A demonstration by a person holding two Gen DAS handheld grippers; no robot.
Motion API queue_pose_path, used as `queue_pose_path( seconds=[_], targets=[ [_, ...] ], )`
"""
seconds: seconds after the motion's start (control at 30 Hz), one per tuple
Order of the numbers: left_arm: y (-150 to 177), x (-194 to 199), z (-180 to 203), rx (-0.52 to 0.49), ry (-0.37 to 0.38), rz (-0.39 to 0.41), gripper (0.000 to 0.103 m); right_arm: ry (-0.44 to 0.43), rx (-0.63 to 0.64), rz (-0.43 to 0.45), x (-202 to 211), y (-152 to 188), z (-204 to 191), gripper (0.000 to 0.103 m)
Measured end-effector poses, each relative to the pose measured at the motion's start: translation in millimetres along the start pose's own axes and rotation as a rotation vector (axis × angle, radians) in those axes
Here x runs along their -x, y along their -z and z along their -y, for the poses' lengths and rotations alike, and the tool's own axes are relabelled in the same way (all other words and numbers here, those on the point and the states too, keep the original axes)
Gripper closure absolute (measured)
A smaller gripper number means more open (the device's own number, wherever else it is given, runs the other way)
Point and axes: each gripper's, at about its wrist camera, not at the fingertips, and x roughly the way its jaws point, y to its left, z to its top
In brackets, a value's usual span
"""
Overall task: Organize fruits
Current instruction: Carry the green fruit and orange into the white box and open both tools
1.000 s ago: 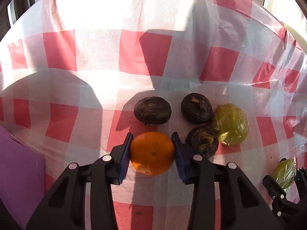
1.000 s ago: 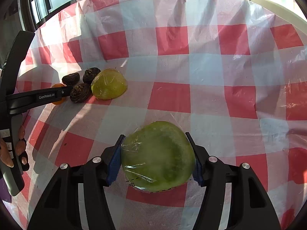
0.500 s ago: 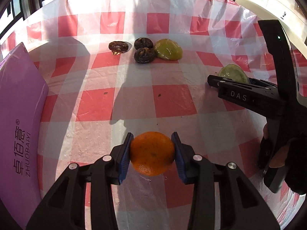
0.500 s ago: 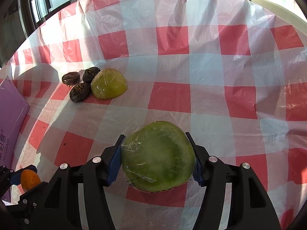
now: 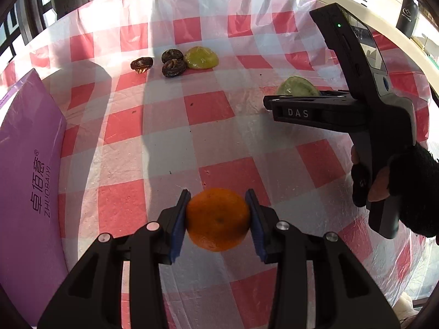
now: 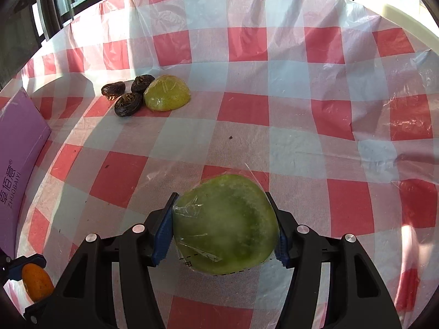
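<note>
My left tongs [image 5: 218, 219] are squeezed tight on an orange [image 5: 218, 219], holding it just above the table [image 5: 164, 142] with the red and white checked cloth, near the front edge. My right tongs [image 6: 223, 226] are squeezed tight on a green fruit wrapped in clear plastic [image 6: 225, 223], over the right side of the table. Far back, near the back edge, sit 3 dark wrinkly fruits [image 6: 129, 104] in a small bunch. A yellow-green wrapped fruit [image 6: 167, 93] touches them on the right. A purple box [image 5: 24, 181] stands along the left edge of the table. My right hand [image 5: 389, 183] wears a black glove.
</note>
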Motion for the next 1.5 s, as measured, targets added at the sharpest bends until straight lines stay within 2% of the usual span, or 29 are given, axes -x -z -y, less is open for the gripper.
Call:
queue_pose_path(
  seconds=[0.2,0.33,0.4,0.5,0.67,0.87,1.03,1.3,1.5],
  targets=[
    [36.3,22.4,-7.4,-0.053,0.015,-0.012,0.062,-0.027,-0.024,-0.052,47.1,59.8,-13.2,0.044],
    [49.2,29.1,-10.1,-0.087,0.051,-0.017,0.062,-0.038,-0.008,-0.070,76.3,85.9,-30.0,0.044],
    [48.8,33.2,-10.2,-0.123,0.072,-0.005,0.062,-0.036,-0.005,-0.077,87.1,94.7,-38.3,0.044],
    [41.4,44.6,-10.0,-0.189,0.100,0.035,0.062,-0.030,-0.077,-0.096,99.4,106.4,-40.8,0.044],
    [33.1,68.6,-22.5,-0.226,0.143,0.088,0.062,0.008,-0.171,-0.121,113.3,125.6,-49.3,0.044],
    [35.4,86.4,-33.9,-0.305,0.169,0.076,0.062,0.029,-0.265,-0.143,120.6,144.0,-69.9,0.044],
    [35.9,103.3,-48.3,-0.353,0.181,0.097,0.062,0.039,-0.273,-0.134,126.0,145.1,-97.1,0.044],
    [27.3,138.5,-76.7,-0.405,0.180,0.202,0.062,0.066,-0.271,-0.065,141.3,127.8,-127.6,0.044],
    [22.0,159.0,-114.3,-0.360,0.152,0.260,0.062,0.061,-0.278,0.002,155.6,105.1,-150.5,0.044]
  ],
)
